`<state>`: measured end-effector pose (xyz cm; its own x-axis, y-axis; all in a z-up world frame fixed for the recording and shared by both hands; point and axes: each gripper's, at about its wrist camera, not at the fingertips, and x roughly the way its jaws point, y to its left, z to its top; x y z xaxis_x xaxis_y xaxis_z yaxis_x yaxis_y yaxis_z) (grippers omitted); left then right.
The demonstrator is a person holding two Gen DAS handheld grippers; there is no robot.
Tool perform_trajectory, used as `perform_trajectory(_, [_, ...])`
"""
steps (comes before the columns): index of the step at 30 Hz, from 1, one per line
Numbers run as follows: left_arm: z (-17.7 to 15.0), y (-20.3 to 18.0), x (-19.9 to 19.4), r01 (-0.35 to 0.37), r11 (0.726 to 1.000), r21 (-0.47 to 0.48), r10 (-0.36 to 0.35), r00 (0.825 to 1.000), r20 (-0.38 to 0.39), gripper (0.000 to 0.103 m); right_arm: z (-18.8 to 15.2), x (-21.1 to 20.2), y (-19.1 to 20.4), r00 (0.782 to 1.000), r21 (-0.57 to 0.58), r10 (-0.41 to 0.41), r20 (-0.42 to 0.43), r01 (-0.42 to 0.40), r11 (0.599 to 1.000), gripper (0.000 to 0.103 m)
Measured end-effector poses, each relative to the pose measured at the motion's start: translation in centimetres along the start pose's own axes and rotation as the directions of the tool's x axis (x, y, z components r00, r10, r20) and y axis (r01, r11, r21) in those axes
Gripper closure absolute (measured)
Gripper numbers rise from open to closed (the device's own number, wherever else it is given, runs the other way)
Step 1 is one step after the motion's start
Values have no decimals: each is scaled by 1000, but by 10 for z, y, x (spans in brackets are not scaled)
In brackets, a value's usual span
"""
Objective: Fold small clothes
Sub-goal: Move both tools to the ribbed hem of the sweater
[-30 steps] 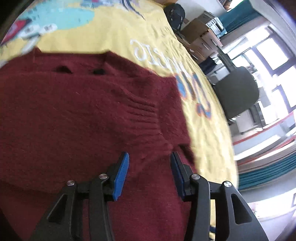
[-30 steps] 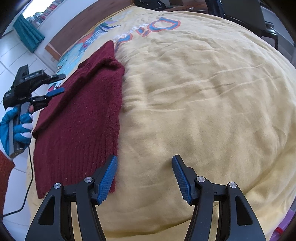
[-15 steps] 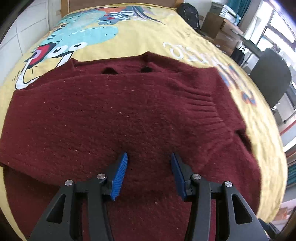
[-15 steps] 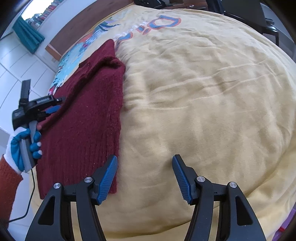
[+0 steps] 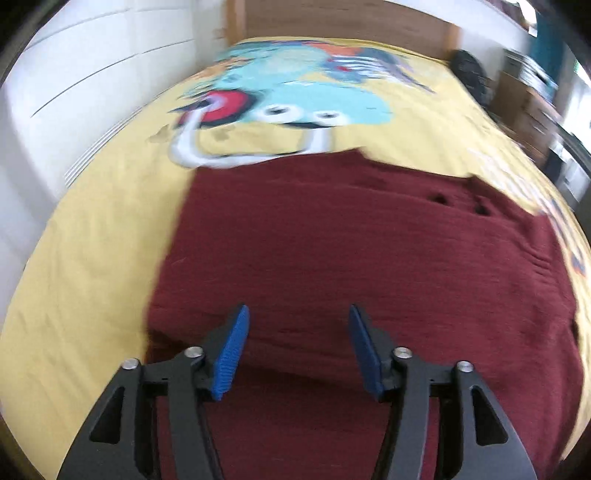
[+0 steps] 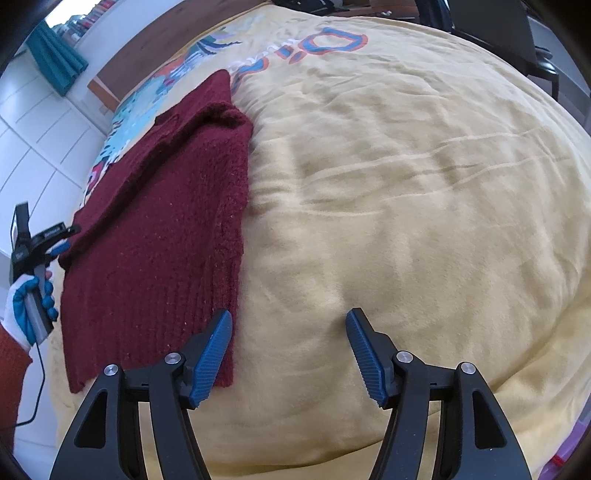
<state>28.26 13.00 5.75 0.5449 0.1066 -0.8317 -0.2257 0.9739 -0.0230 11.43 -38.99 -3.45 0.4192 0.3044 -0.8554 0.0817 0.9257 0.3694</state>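
Note:
A dark red knit sweater (image 5: 369, 266) lies partly folded on a yellow bedspread (image 5: 96, 258). My left gripper (image 5: 297, 317) is open and empty, hovering over the sweater's near left edge. In the right wrist view the sweater (image 6: 162, 221) lies at the left of the bed. My right gripper (image 6: 290, 321) is open and empty over the bare yellow cover (image 6: 406, 184), its left finger just past the sweater's ribbed hem corner. The left gripper (image 6: 62, 240) shows there at the sweater's far left edge, held by a gloved hand.
The bedspread has a cartoon print (image 5: 288, 103) toward the wooden headboard (image 5: 332, 22). White wall panels (image 5: 74, 92) run along the left. A dark chair (image 6: 517, 37) stands beyond the bed's far side.
My left gripper has swung left, from the sweater's right sleeve area to its left edge. The right gripper has barely moved.

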Motion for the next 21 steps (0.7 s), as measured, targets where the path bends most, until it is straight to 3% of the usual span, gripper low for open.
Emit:
perform_trajectory(3, [-15, 12, 8, 52, 997, -49, -55, 996, -75, 42, 0, 0, 1, 1000, -5, -9, 0, 9, 1000, 36])
perform_trajectory(7, [-25, 16, -8, 111, 991, -79, -117, 990, -77, 42, 0, 0, 4, 1000, -15, -15, 3, 15, 1000, 36])
perform_trajectory(21, [-94, 58, -95, 95, 995, -18, -96, 992, -80, 42, -12, -12, 23, 999, -98, -14, 42, 18, 995, 36])
